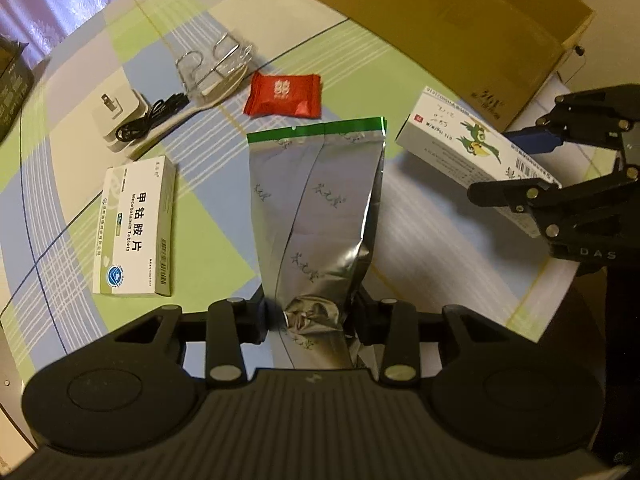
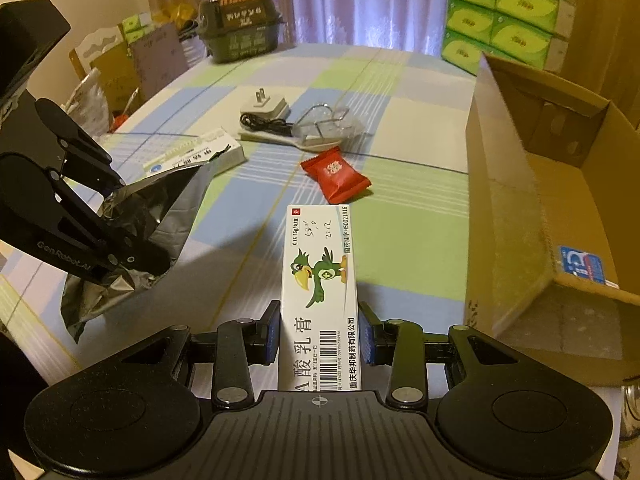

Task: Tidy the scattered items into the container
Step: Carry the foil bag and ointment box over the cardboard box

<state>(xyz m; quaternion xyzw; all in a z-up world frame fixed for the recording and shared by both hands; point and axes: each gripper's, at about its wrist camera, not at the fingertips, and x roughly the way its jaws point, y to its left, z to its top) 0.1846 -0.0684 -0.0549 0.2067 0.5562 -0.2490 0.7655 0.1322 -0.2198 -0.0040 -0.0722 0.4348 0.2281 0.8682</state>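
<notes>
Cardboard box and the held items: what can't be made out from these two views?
- Cardboard box floor: right wrist view, near wall hides most; left wrist view shows only the outside.
- Foil bag lower end: left wrist view, hidden behind the left gripper.
- Ointment box near end: right wrist view, cut off by the right gripper body.
- Tablet box: right wrist view, partly behind the foil bag.

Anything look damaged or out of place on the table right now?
Only the silver foil pouch: it is crumpled where the left gripper pinches it. The white ointment box with the green bird sits straight in the right gripper. The red candy wrapper looks intact. Nothing spilled.
</notes>
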